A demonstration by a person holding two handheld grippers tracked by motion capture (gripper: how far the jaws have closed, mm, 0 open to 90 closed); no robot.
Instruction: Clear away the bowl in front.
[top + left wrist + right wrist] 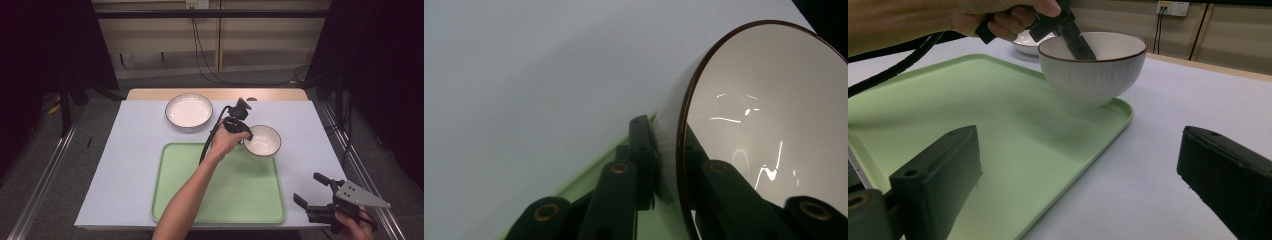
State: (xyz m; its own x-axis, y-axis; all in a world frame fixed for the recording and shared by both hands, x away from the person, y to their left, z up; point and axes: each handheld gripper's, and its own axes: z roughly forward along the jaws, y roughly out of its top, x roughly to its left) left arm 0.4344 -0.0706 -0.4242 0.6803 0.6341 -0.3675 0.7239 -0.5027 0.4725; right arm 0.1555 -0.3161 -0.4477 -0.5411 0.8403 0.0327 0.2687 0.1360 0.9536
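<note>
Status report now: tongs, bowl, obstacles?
Left tongs shut on bowl rim, over green tray corner. Right tongs open, idle. Plate apart; path clear.

My forearms are bare, no sleeves. My grippers are black with brass-coloured screws, black cables, and a grey three-cornered plate.

green tray bare, plate far left

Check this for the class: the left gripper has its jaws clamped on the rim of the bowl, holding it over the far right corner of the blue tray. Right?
One slip: the tray is green, as the right gripper view shows. The left gripper does clamp the bowl rim over its far right corner.
</note>
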